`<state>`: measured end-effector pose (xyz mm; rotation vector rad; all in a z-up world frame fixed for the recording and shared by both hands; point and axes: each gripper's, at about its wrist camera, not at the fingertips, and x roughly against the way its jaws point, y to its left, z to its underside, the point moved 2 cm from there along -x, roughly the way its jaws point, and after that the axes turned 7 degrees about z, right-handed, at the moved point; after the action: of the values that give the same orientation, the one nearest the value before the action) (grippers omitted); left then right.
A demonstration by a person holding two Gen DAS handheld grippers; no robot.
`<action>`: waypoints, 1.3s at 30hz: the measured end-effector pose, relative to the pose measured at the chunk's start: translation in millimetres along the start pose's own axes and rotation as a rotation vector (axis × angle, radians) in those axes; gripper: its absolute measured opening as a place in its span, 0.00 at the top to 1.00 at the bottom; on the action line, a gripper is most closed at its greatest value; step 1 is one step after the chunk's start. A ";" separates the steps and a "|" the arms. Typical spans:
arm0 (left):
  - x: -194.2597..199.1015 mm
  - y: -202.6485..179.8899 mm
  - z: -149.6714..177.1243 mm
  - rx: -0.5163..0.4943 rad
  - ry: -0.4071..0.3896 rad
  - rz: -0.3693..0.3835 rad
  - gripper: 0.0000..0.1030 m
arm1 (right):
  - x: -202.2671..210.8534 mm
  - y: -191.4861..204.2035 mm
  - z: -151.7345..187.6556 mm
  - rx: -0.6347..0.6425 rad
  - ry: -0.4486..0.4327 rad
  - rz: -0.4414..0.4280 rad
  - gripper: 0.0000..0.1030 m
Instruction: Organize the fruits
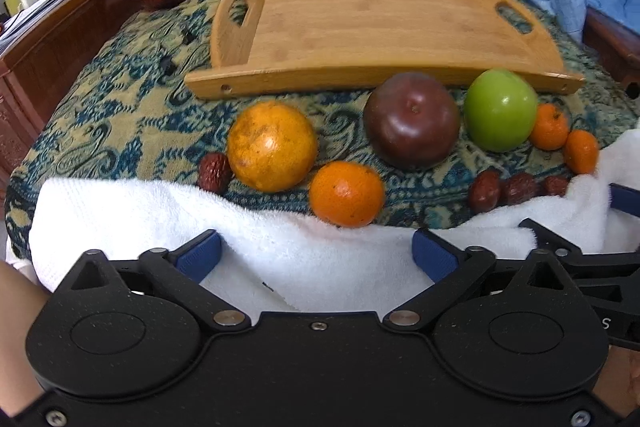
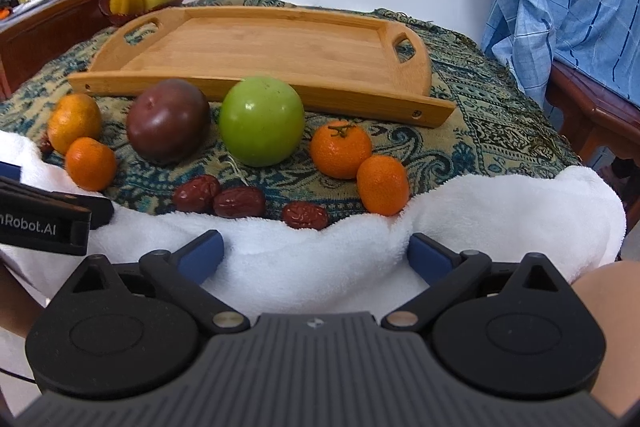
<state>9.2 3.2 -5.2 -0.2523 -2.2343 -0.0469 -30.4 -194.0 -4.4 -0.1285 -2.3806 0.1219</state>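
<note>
Tongs: left gripper (image 1: 316,253) wide, empty | right gripper (image 2: 316,253) wide, empty | fruit: green apple (image 2: 261,121) ahead of both, before wooden tray (image 2: 256,47)

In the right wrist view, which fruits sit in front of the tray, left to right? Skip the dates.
Large orange → small orange → dark red apple → green apple → stemmed mandarin → last mandarin.

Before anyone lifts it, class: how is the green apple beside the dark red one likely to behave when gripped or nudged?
The green apple looks round and sits loose on the patterned cloth, so a nudge would probably roll it, perhaps into the dark red apple. Its skin shows a bright highlight, so it may be slippery between pads. It looks firm, probably not easily squashed.
</note>
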 end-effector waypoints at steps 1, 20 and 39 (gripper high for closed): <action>3.6 -0.4 -0.3 -0.005 -0.010 0.006 0.06 | 3.6 -0.1 -0.4 -0.001 -0.009 -0.005 0.03; 14.7 -6.9 -10.7 -0.042 -0.084 0.077 0.68 | 6.8 27.4 -16.0 0.105 -0.048 -0.085 0.60; -8.5 -9.5 -6.6 -0.083 -0.072 0.040 0.62 | -7.3 38.9 -20.3 0.161 -0.032 -0.105 0.68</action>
<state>17.6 -8.3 -7.2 -0.3491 -2.3008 -0.1107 -9.0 -155.4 0.5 0.0753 -2.3931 0.2658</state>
